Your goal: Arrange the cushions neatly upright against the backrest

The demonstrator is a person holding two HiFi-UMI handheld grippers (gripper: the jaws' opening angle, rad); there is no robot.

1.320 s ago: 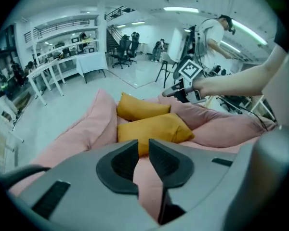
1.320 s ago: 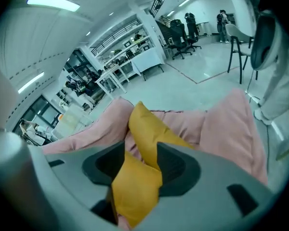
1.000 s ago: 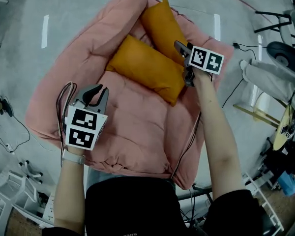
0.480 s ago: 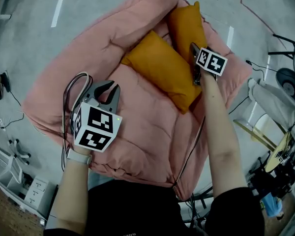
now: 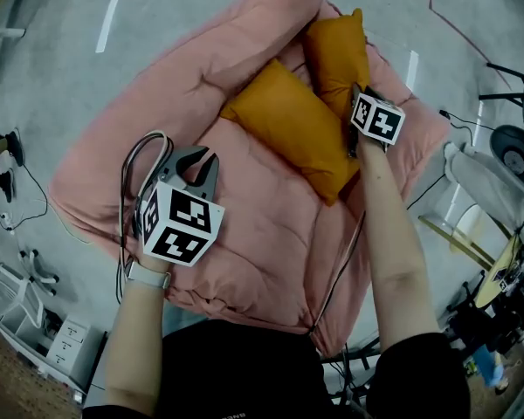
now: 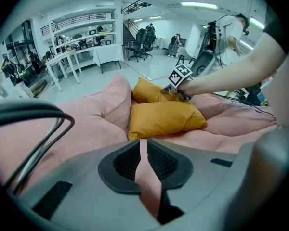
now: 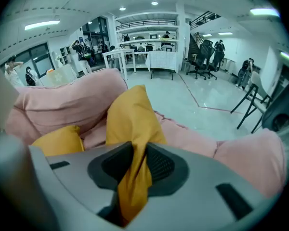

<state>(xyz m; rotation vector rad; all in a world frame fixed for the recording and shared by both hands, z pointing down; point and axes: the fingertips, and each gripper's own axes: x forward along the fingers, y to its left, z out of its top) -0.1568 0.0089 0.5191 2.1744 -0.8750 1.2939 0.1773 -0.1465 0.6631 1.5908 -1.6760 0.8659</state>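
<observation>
Two orange cushions lie on a pink floor sofa (image 5: pixel 140 138). The nearer cushion (image 5: pixel 288 127) lies flat on the seat, and the farther cushion (image 5: pixel 336 46) leans by the backrest (image 5: pixel 218 51) at the sofa's right end. My right gripper (image 5: pixel 356 92) is closing its jaws on the farther cushion's edge, and orange fabric (image 7: pixel 130 114) is pinched between the pads. The nearer cushion (image 7: pixel 60 139) shows at that view's left. My left gripper (image 5: pixel 195 160) hovers over the seat, shut and holding nothing; only pink sofa shows through its narrow gap (image 6: pixel 142 146), with the nearer cushion (image 6: pixel 164 119) ahead.
The sofa sits on a grey floor with white tape marks (image 5: pixel 107 23). Cables (image 5: pixel 22 208) trail at the left, and a black chair (image 5: pixel 515 81) and other gear stand at the right. White tables (image 6: pixel 77 57), office chairs and people are farther back.
My right gripper has moved up along the farther cushion and closed on its edge. The left gripper has shifted slightly right over the seat, still shut.
</observation>
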